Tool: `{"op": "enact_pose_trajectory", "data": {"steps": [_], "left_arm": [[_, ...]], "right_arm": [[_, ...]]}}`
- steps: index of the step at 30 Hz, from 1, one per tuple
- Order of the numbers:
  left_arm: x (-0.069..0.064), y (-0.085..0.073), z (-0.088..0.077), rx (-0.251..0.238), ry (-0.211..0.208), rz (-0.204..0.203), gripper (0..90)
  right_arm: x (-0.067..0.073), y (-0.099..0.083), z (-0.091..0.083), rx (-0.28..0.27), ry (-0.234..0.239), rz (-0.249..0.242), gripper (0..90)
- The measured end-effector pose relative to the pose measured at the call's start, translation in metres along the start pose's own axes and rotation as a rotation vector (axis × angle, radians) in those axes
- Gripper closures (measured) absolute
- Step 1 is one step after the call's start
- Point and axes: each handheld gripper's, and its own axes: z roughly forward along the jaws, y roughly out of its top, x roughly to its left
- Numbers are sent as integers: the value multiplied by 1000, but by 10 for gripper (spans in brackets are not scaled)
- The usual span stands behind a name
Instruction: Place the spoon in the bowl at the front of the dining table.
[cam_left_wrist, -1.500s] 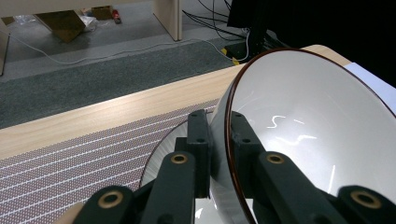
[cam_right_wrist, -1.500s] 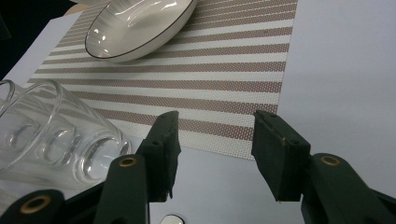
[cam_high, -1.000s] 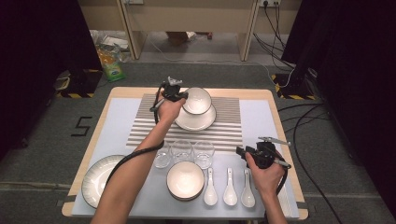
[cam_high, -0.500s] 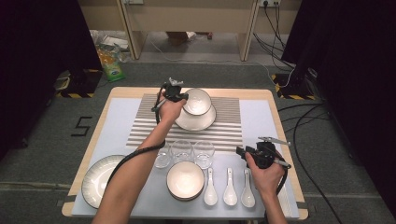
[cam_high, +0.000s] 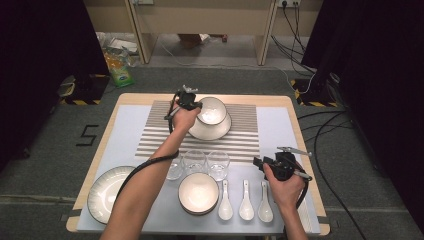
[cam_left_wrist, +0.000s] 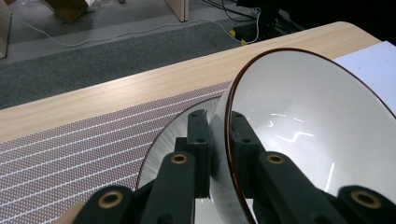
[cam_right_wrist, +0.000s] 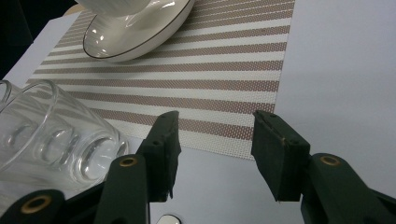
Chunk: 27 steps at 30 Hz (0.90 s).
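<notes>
While the left gripper (cam_high: 195, 104) has its jaws clenched on the rim of the white bowl (cam_left_wrist: 308, 135), one jaw inside and one outside, the bowl sits tilted on the shallow plate (cam_high: 210, 131) on the striped mat (cam_high: 155, 137) at the far side of the bench (cam_high: 285, 102). The right gripper (cam_right_wrist: 212, 149) hovers with jaws released, grasping nothing, beside a clear glass (cam_right_wrist: 51, 135) cut off at the frame edge.

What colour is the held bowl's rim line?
Dark reddish-brown on the white bowl; clearest in the left gripper view.
</notes>
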Motion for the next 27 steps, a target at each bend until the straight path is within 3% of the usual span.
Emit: {"op": "enact_pose_trajectory", "data": {"steps": [27], "left_arm": [[-1, -8, 17, 51, -11, -21, 803]], "right_arm": [[-1, 0, 0, 0, 0, -3, 517]]}}
